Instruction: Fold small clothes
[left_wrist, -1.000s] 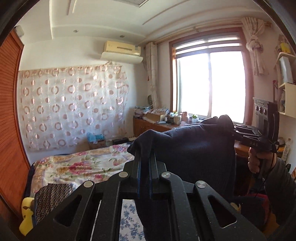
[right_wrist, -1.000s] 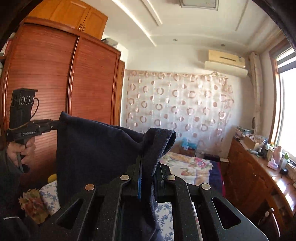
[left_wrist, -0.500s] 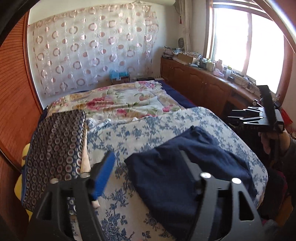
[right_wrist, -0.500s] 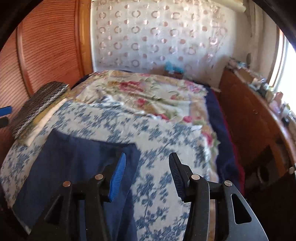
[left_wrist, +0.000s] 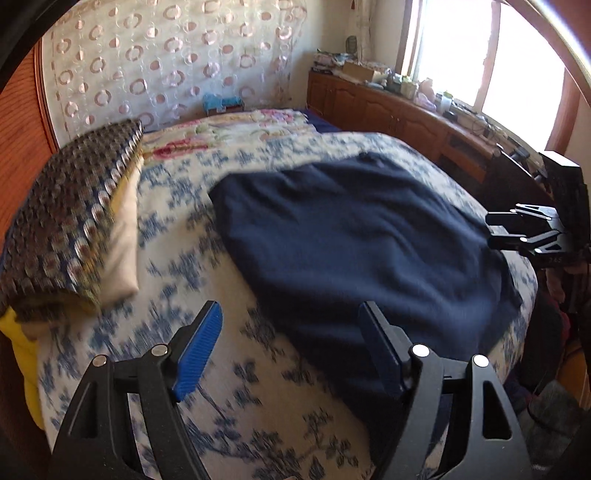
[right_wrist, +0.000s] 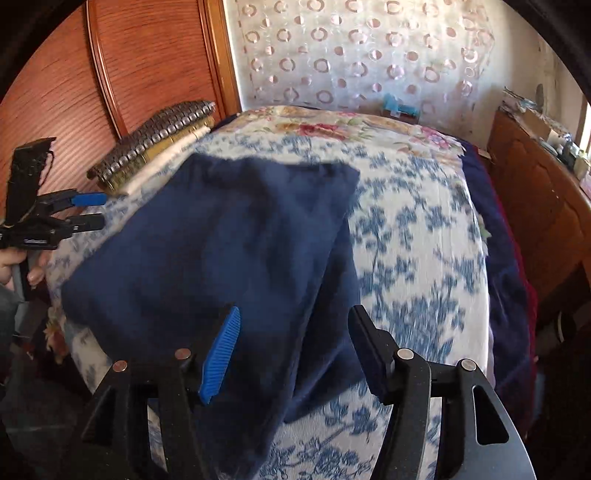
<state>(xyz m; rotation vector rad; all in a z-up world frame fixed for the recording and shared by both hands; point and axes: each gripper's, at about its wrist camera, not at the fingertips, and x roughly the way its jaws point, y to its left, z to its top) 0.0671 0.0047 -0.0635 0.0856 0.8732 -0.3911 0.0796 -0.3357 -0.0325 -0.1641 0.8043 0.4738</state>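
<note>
A dark navy garment (left_wrist: 354, 243) lies spread on the blue-flowered bedspread (left_wrist: 177, 258), its near edge hanging over the bed's front. It also shows in the right wrist view (right_wrist: 221, 251). My left gripper (left_wrist: 291, 332) is open and empty above the bedspread, its right finger over the garment's near-left edge. My right gripper (right_wrist: 295, 332) is open and empty over the garment's near-right part. Each gripper shows in the other's view, the right one (left_wrist: 495, 230) at the garment's right edge, the left one (right_wrist: 92, 210) at its left, apart from the cloth.
A folded stack with a dark patterned cloth on top (left_wrist: 70, 221) lies on the bed's left side. A floral quilt (right_wrist: 332, 125) covers the far bed. A wooden wardrobe (right_wrist: 140, 66) stands left, a wooden cabinet (left_wrist: 399, 110) under the window right.
A second ago both grippers were shut on the garment and held it up in the air. It now lies on the bed, both grippers have opened and moved lower and nearer.
</note>
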